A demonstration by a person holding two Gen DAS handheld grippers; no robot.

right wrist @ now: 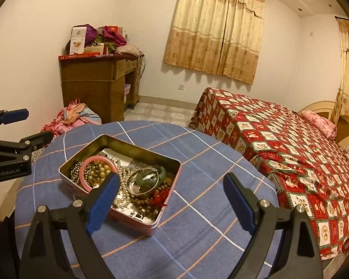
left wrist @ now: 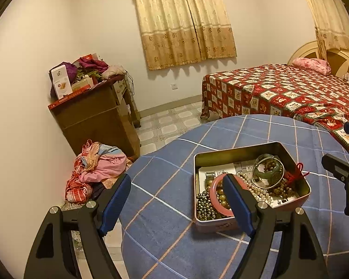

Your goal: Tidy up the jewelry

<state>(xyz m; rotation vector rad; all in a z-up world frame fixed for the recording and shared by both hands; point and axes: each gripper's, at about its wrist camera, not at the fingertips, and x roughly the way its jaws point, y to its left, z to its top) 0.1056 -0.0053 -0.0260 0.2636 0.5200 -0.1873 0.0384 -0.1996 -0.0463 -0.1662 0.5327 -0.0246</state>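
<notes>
Pink tin of jewelry, on counter, between both spread, empty tools: right of left tool, left of right tool.

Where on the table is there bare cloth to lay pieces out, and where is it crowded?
Bare checked cloth lies right of the tin, toward the bed, and in front of it between the right gripper fingers. More lies left of it, by the left gripper. The tin itself is crowded with bangles and beads.

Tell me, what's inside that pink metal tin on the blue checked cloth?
The pink metal tin holds a pink bangle, white pearl strand, brown wooden beads, green jade bangle and printed paper underneath. Anything buried beneath stays hidden.
</notes>
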